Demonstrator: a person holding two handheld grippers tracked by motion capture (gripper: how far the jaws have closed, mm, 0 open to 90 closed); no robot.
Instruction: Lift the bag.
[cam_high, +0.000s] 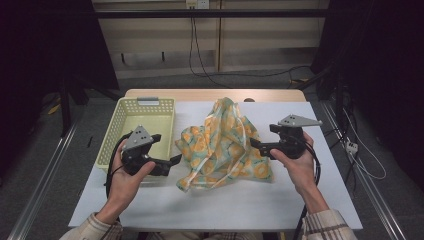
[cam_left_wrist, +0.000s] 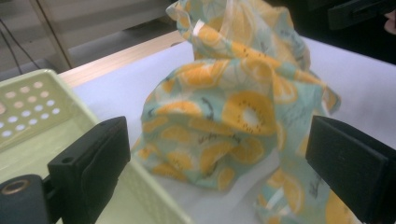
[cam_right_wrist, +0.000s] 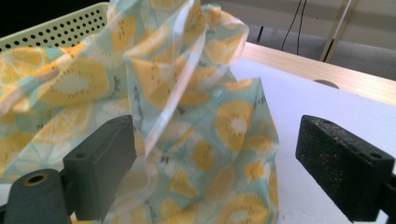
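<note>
I see the wide surface, covered by a white sheet, with a strip of pale wood at its far edge. On its left part stands the light green plastic basket with small round holes in the walls and a grey handle on the far rim. Just beside the basket, near the middle of the surface, lies the crumpled cloth, mint green with printed orange and lemon slices; one part of it stands up in a peak, the rest spreads low toward me.

My left hand-held gripper is over the near right corner of the basket and points at the cloth. In the left gripper view its jaws stand wide apart, released, with the cloth in front of them and nothing between the pads. My right hand-held gripper is at the right edge of the cloth. In the right gripper view its jaws are also spread wide, and the cloth hangs close before them; I cannot tell if the left pad touches the fabric.
</note>
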